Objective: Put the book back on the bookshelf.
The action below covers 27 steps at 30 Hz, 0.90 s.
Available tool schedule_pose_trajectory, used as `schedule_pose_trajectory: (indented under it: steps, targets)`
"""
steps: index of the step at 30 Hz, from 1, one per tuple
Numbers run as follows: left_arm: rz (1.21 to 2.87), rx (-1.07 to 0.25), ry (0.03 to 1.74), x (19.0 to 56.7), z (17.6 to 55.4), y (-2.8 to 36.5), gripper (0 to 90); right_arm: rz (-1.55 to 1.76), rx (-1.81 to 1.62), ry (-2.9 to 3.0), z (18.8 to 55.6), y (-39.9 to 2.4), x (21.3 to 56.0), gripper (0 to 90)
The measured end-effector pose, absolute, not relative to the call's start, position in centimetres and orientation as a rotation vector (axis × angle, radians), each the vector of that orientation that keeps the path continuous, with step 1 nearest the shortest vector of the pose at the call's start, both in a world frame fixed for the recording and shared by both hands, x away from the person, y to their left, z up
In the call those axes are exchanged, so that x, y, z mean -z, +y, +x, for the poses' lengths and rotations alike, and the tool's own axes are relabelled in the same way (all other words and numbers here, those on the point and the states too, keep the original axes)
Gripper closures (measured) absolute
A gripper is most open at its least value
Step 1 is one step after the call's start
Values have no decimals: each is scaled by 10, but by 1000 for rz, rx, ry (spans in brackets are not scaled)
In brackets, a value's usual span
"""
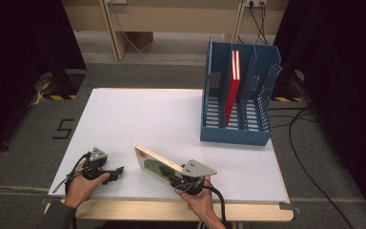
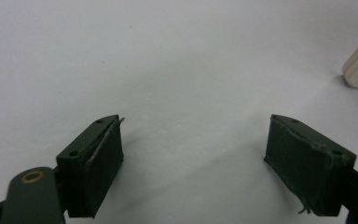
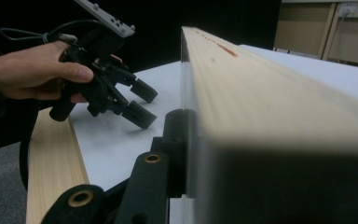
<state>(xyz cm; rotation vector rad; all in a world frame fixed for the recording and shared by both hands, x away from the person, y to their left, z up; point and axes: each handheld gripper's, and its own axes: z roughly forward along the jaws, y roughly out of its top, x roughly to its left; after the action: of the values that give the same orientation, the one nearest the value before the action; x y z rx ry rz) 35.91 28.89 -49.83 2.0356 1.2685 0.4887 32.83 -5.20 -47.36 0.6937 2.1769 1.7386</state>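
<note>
Right gripper (image 1: 175, 182) clenched on book (image 1: 156, 164), tilted on edge between its jaws; left gripper (image 1: 119, 170) released, nothing between jaws, near book.

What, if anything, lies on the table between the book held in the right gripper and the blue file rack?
Nothing visible. The right gripper is shut on the book near the table's front edge, and only bare white tabletop lies between it and the blue file rack. A red book already stands in its middle compartment.

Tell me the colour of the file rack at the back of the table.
Blue; the file rack shows best in the high view.
</note>
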Motion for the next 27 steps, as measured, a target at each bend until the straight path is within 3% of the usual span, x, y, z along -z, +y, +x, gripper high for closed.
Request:
schedule_pose_trajectory:
  steps: [27]
  targets:
    - [2035, -497, 1257, 500, 359, 289, 170, 815, -1699, 1980, 323, -118, 423, 764]
